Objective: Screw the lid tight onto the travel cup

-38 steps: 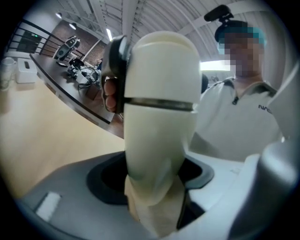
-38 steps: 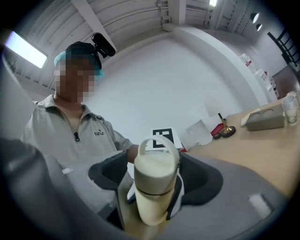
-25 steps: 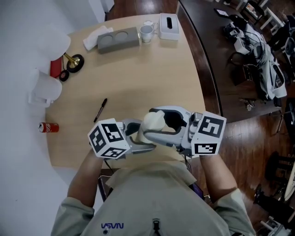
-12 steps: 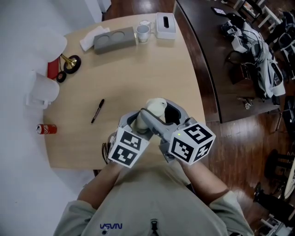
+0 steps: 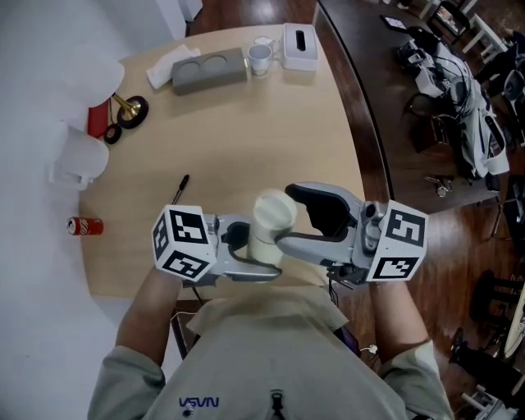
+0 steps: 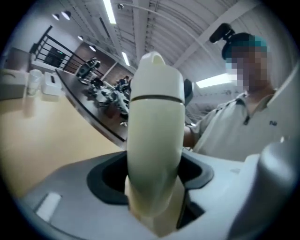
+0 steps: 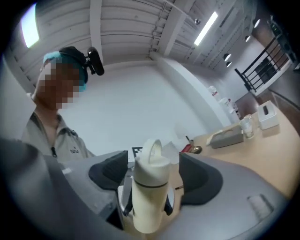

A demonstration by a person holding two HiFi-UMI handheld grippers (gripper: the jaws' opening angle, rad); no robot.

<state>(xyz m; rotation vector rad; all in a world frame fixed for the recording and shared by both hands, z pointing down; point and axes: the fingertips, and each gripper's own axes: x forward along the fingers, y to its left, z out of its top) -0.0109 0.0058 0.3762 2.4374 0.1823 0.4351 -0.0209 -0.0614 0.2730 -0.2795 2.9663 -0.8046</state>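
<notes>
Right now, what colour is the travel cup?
The travel cup is pale cream; clearest in left gripper view.

bright, even light from ceiling strip lights [image 6: 108,11]; gripper views fisheye-warped, dark-cornered; the close travel cup [image 6: 154,140] looks soft.

Ahead of the raised travel cup [image 5: 269,223], the middle of the table [image 5: 279,131] lies bare, open to pass. A pen [image 5: 182,185] lies close on the left, a soda can [image 5: 85,226] by the left edge; tray [image 5: 209,70], mug [image 5: 261,57] and tissue box [image 5: 300,38] crowd the far end.
</notes>
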